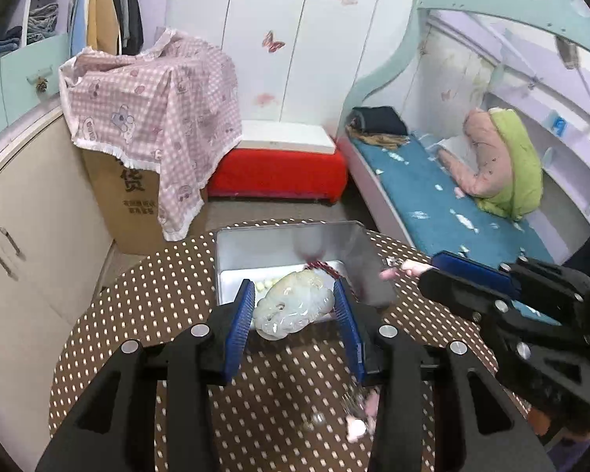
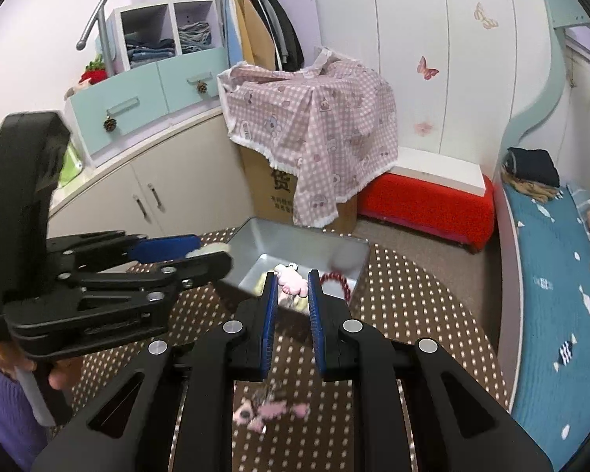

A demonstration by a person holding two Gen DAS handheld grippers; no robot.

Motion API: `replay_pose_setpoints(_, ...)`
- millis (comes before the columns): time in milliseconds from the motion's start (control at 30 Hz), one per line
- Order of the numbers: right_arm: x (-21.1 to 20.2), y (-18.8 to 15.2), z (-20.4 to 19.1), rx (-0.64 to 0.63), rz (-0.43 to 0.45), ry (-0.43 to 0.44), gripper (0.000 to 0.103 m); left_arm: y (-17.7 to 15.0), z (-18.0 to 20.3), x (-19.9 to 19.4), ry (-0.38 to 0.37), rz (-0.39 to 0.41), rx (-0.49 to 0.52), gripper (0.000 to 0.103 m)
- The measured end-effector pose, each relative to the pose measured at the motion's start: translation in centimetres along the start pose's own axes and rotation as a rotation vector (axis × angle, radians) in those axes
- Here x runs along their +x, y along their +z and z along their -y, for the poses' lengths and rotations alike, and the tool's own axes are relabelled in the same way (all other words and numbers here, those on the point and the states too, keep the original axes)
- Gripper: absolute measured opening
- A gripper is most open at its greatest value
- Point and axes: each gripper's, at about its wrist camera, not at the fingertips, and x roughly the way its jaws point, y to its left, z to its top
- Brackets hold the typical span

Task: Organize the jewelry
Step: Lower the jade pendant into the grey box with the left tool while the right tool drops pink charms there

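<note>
The left gripper point(image 1: 294, 302), angled down over the square metal tin point(image 1: 255, 244), clamps a pale carved jade pendant point(image 1: 293, 303); the right gripper point(image 2: 291, 289), tilted alike, pinches a pink charm point(image 2: 292, 284) in narrow jaws.

tin point(image 1: 232, 251) – brushed metal, matt | pendant point(image 1: 291, 306) – pale glossy stone | tablecloth point(image 1: 169, 283) – dotted cloth
</note>
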Motion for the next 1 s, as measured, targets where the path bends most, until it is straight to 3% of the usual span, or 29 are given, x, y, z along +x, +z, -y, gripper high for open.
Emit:
replay_pose_setpoints(367, 6.2, 0.1, 0.8, 0.001, -0.093, -0.013, 0.016, 0.7, -0.7, 5.4, 0.022, -0.097, 0.004, 0.04)
replay_pose_setpoints(867, 7.9, -0.9, 1.3, 0.026, -0.13, -0.009, 0.018, 0.5, -0.8, 5.3, 0.035, -0.092, 0.006, 0.04)
replay_pose_setpoints(900, 7.8, -1.0, 1.3, 0.028, -0.133, -0.011, 0.018, 0.5, -0.8, 5.2, 0.038, -0.091, 0.004, 0.041)
replay_pose_setpoints(1000, 7.2, -0.9, 1.3, 0.031, -0.122, -0.021, 0.021, 0.5, -0.7, 4.1, 0.058, -0.061, -0.003, 0.056)
